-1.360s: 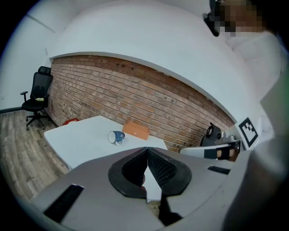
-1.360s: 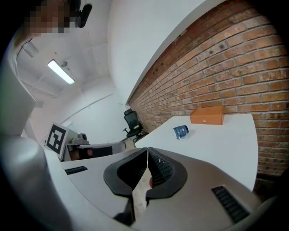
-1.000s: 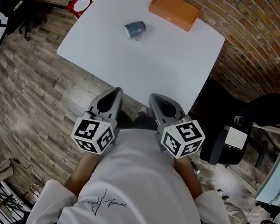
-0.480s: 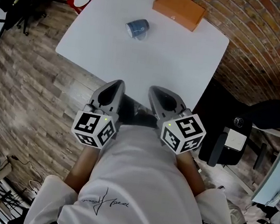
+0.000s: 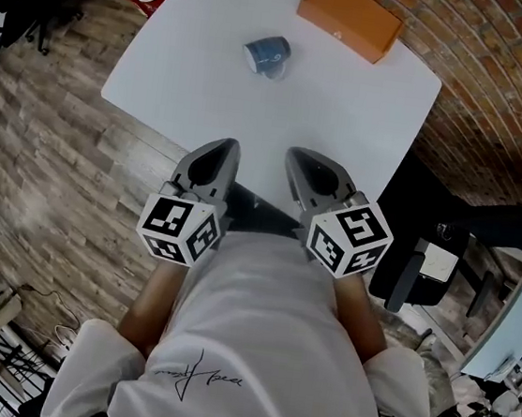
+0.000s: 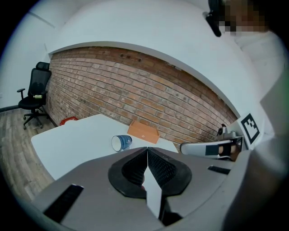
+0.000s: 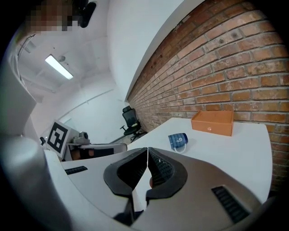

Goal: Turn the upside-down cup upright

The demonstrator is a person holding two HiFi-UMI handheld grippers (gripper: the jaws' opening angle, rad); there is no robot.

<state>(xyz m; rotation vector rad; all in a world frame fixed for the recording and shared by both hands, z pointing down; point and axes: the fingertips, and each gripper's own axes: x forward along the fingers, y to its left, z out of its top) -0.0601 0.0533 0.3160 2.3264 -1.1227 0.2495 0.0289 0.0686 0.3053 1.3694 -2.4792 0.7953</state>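
Head view: left gripper (image 5: 223,146) and right gripper (image 5: 302,154) held side by side, close before the belly, forearms bent in at the elbows. Both pointing forward, tips at near edge of table (image 5: 346,128), marker cubes toward the body. Left gripper view: jaws pressed together, nothing between. Same in right gripper view: jaws closed on nothing. Lying on its side on the table, well apart from both grippers: blue cup (image 5: 267,54), mouth turned to the left, near orange box (image 5: 350,17) at far edge. Touched by neither gripper.
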